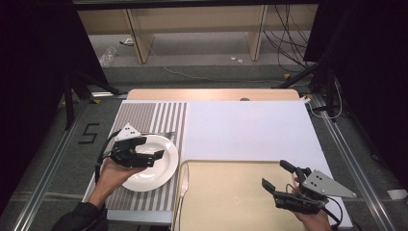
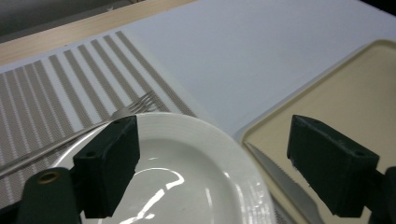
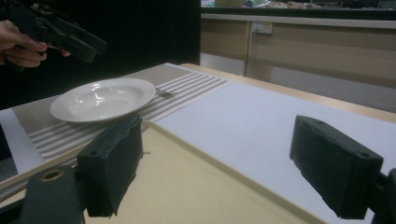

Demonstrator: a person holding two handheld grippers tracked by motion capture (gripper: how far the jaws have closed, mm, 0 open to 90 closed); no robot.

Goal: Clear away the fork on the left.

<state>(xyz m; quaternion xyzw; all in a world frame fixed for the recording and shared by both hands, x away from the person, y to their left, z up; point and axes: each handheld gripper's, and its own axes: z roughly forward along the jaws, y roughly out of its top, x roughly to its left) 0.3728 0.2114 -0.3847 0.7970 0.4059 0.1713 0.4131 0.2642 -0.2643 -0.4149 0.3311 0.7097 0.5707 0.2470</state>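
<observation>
Hovering left gripper [image 1: 150, 153] over empty plate [image 1: 161, 174]

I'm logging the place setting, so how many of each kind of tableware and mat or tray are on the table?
Plate: 1
Fork: 1
Knife: 1
Striped placemat: 1
Tray: 1
Total: 5

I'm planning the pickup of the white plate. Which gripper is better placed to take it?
Left. The left gripper hovers right over the white plate on the striped mat, jaws open. The right gripper is off over the beige tray, also open and holding nothing.
</observation>
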